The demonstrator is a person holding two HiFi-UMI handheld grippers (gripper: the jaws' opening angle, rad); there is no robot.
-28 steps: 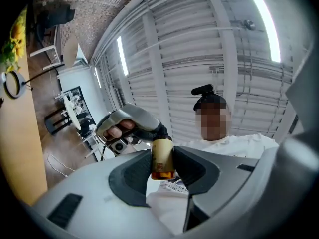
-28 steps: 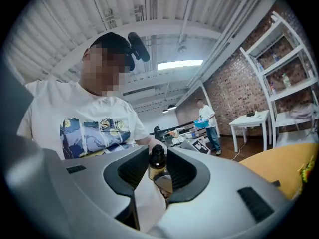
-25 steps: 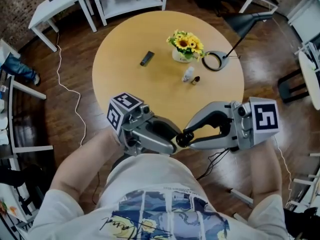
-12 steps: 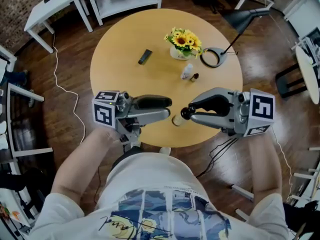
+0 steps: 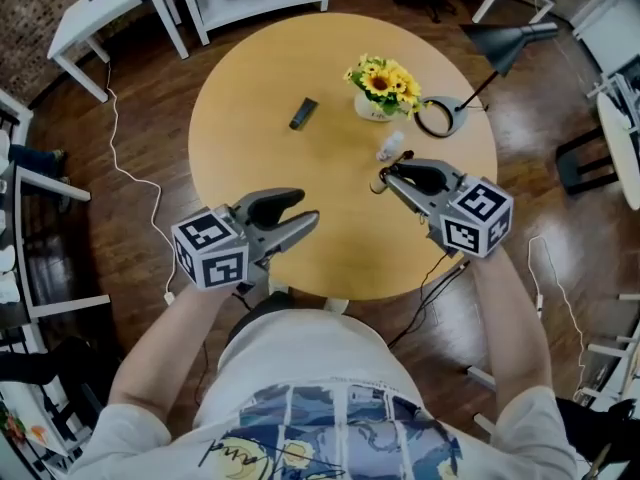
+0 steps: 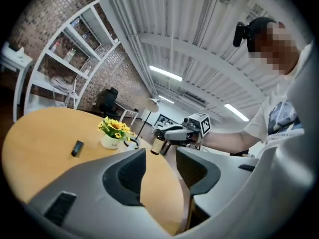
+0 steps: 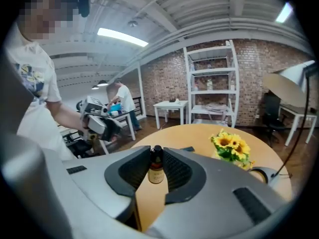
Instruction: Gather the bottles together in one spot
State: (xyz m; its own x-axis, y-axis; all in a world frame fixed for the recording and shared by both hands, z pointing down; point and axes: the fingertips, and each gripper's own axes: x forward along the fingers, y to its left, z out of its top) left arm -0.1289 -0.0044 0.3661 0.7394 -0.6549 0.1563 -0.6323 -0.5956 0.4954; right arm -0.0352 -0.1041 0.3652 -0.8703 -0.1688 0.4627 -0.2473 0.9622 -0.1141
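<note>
Pinched upright between the pads of the right gripper [image 7: 156,156]: a small brown bottle [image 7: 156,169], dark cap up, long axis standing straight, squeezed from both sides. Wears a pale label, print too small to read. Seen from the left gripper view as hanging from those jaws over the right part of the round table [image 5: 250,98] (whether clear of the top or just touching it, cannot tell).

Just past that gripper's tip, on the far side and toward the pot of sunflowers [image 5: 378,86]: a white bottle [image 5: 391,146], likely the gathering spot. Sits almost in line with the way the jaws point, so judged to need only a short reach farther and a set-down beside it. Much nearer to the right hand than to the left. Standing or tipped, hard to say from above.

In the left gripper [image 5: 308,206]: nothing. Spread partway, having just been opening, with only bare table top in the gap. Held at the near left edge of the table, well apart from both bottles, aimed toward the table's middle.

Farther out: a flat black object [image 5: 303,113] alone at the far left of the table, and a ring-shaped lamp head [image 5: 436,118] just right of the flowers. Some lettering on the flower pot, not legible. Square black-and-white patterns on both grippers' cubes, no words among them.
</note>
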